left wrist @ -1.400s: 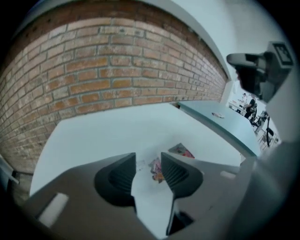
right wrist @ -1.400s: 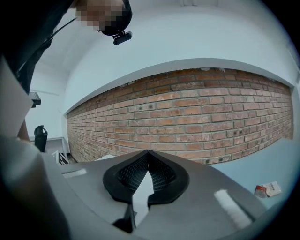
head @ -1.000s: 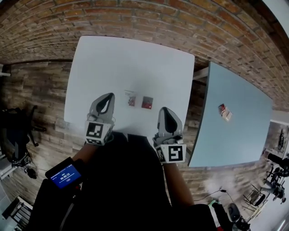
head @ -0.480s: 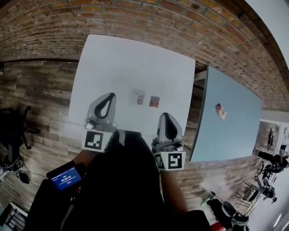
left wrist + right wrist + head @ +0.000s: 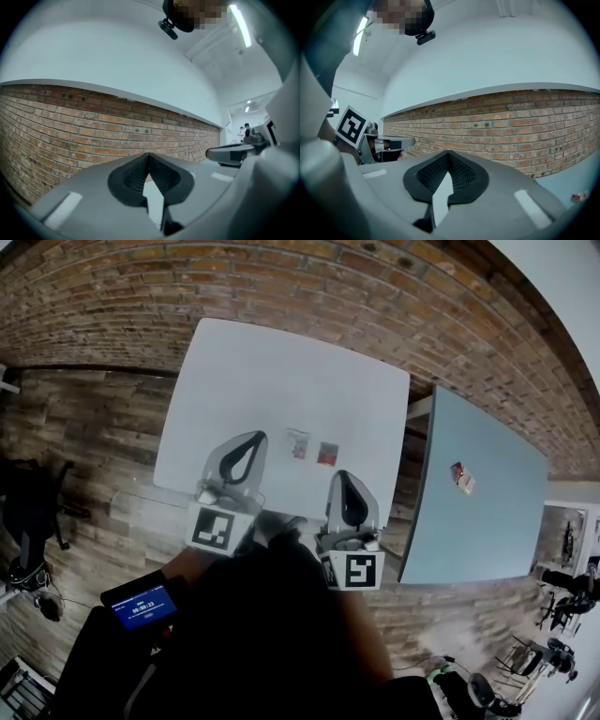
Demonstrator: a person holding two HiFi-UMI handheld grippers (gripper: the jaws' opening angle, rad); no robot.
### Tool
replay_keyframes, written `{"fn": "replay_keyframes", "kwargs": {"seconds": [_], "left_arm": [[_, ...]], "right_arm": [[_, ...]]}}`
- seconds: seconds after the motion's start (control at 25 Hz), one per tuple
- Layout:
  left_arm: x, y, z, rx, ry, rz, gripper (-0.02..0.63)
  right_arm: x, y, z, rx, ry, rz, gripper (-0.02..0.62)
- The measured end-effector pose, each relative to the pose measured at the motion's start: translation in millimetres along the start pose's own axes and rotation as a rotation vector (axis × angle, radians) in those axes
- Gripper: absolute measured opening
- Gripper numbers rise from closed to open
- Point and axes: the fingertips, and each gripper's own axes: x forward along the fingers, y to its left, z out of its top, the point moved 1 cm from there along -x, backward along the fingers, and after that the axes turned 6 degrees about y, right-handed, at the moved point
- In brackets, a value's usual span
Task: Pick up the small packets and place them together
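White table (image 5: 281, 371), blue table (image 5: 478, 502) to its right. Left gripper (image 5: 249, 439) and right gripper (image 5: 346, 479) hang over the white table's near edge, a bit higher than a second ago, both with jaws pressed together on nothing. Pale packet (image 5: 298, 443) and red packet (image 5: 327, 454) haven't shifted and lie just beside each other on the white table. The third packet (image 5: 461, 476) sits off it, on the blue table. Grouping looks incomplete.

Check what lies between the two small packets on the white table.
Only bare white table separates the pale packet and the red packet, per the head view.
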Motion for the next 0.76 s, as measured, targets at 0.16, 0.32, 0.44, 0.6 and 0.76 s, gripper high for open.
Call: {"fn": "replay_keyframes", "kwargs": {"seconds": [0.16,0.32,0.44,0.6,0.76], "left_arm": [[-1.2,-9.6,-4.1,0.002,0.004,0.03,0.0],[-1.4,-14.1,-4.2,0.001,0.005,0.039,0.0],[0.6,-15.8,-0.6,0.005,-0.001,0.032,0.0],[0.8,-16.2,3.4,0.013,-0.008,0.046,0.0],[2.2,-16.8,5.5,0.016,-0.009,0.035,0.0]], "right_arm": [[-2.7,-5.2,4.4,-0.007,-0.01,0.017,0.0],[-3.9,-15.6,9.7,-0.011,-0.035,0.011,0.0],[-3.9,-21.8,11.8,-0.005,-0.032,0.002,0.0],[-4.8,-26.0,13.2,-0.007,-0.037,-0.01,0.0],[-4.2,-32.4,15.1,0.004,-0.028,-0.033,0.0]]}}
